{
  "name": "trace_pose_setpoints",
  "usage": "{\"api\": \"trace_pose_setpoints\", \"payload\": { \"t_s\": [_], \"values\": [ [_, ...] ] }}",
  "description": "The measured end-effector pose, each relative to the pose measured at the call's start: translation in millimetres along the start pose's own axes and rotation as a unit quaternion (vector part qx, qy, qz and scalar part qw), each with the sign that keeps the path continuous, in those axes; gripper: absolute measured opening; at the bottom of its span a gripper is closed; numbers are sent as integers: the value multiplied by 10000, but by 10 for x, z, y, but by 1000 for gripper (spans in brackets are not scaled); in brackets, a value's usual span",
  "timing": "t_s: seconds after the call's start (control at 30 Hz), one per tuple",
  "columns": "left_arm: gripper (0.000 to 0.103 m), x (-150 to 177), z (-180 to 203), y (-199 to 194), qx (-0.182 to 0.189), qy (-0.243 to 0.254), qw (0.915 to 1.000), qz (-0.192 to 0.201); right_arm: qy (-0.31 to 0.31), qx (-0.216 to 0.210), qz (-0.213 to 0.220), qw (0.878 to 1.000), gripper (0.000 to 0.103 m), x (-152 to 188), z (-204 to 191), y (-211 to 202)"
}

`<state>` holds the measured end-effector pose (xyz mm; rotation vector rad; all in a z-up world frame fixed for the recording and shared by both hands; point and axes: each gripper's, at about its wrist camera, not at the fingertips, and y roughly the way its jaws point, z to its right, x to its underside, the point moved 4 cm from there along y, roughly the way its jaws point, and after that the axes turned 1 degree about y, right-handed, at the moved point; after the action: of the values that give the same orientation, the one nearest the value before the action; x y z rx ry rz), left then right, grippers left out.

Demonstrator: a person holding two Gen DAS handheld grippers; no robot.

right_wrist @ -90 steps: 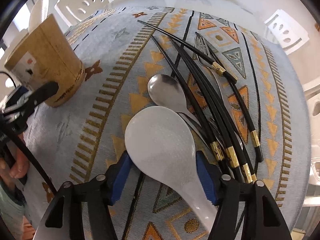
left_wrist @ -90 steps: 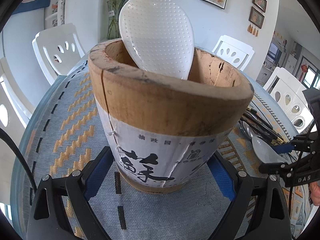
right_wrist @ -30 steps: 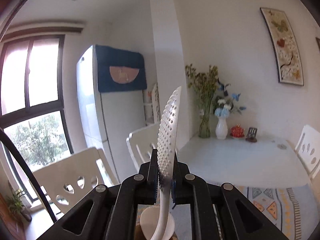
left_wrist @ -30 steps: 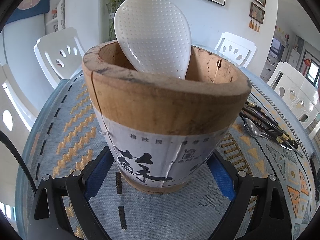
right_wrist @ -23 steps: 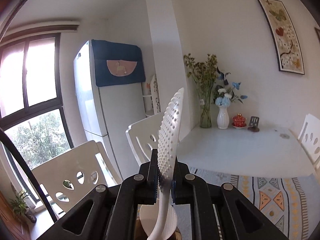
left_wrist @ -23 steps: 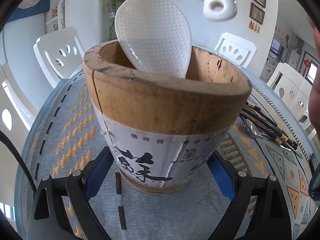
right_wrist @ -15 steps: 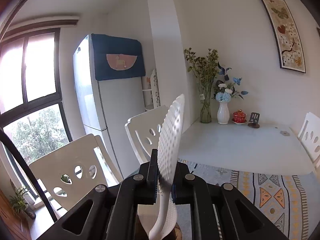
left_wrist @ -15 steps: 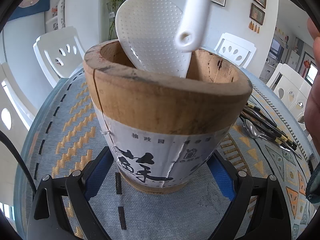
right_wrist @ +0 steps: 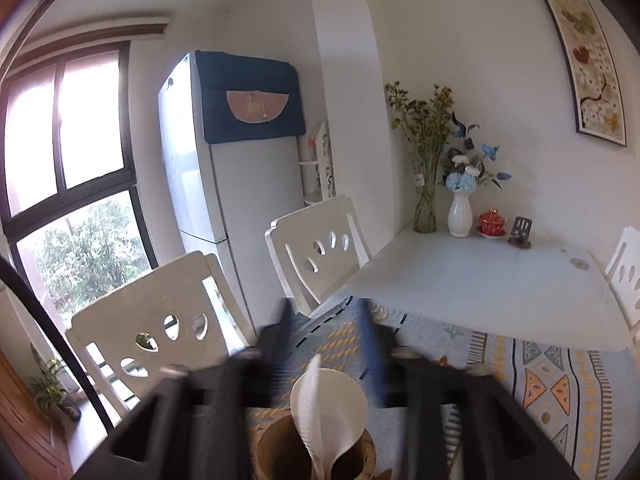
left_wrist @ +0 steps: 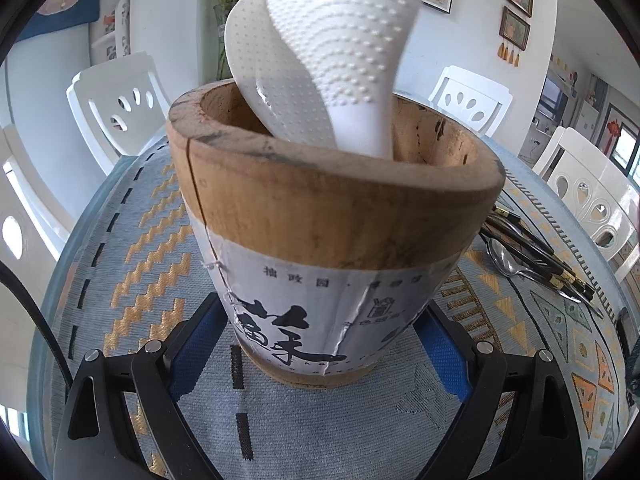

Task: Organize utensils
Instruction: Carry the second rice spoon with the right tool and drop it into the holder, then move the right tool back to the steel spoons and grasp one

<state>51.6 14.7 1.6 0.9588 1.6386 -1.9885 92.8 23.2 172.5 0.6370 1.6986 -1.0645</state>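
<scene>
Standing in the round wooden utensil holder (left_wrist: 336,216), clamped at its base by the left gripper (left_wrist: 320,344), are two white dimpled plastic rice paddles (left_wrist: 340,40); black chopsticks (left_wrist: 532,252) and a metal spoon (left_wrist: 505,258) remain on the bench (left_wrist: 120,264). A second ago the right gripper (right_wrist: 324,344) pinched the second paddle above the holder; its jaws have just been opening, nothing between them.

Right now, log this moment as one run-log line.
left gripper: shut on wooden holder | right gripper: just opened, second rice paddle released into holder | spoon, chopsticks remain on tablecloth
</scene>
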Motion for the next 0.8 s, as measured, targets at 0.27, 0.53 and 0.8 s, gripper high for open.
{"api": "trace_pose_setpoints", "payload": {
  "t_s": [0.27,0.53,0.8],
  "values": [
    [93,-4,-11,5,11,-7,10000,-9,-65,4,501,9987,65,-178,40,-466],
    [93,-8,-48,15,43,-28,10000,-25,-75,471,711,9963,69,-217,385,-968],
    [93,-10,-71,9,90,-55,9999,-37,684,1080,609,9899,69,-117,1143,-1421]
  ]
}}
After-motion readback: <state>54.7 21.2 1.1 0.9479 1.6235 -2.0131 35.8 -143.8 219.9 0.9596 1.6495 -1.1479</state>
